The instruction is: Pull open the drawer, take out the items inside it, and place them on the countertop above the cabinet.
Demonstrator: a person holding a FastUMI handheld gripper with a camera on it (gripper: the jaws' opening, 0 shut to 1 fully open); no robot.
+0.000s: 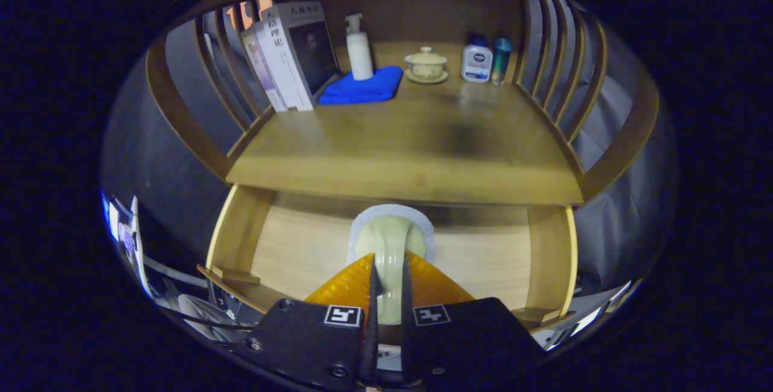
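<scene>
— Where's the sponge (391,241)?
— Pinched between the jaws of the gripper (386,295), which are narrowed tight on its pale handle, over the open drawer (546,259).
— And the bench (398,150)?
— Beyond it, carrying books (293,57), a blue cloth (362,87) and a teacup (426,64).

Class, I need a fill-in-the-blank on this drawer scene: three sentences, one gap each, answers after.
1. The drawer under the countertop is pulled ____.
2. The gripper has its fingers closed on the pale handle of a ____ over the drawer.
3. The white pump bottle stands on a folded ____ cloth.

Missing words: open; brush; blue
</scene>
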